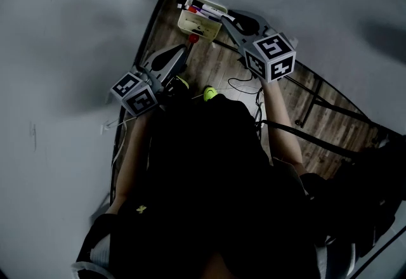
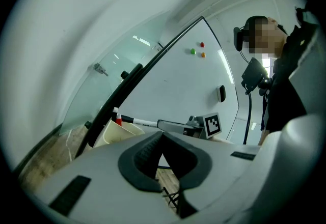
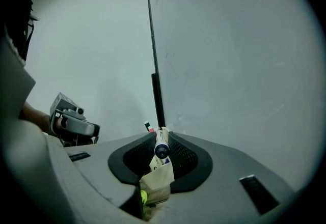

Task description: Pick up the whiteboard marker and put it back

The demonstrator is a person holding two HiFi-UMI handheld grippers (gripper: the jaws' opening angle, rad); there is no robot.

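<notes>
Over the box at whiteboard foot: R tool pinches marker; L tool pressed together, empty.

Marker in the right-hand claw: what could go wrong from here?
The right gripper holds the marker lengthwise, with much of it sticking out past the jaws, so it might tilt or slide out. The holder below has other markers in it; the held one could catch on them or on the rim and drop.
</notes>
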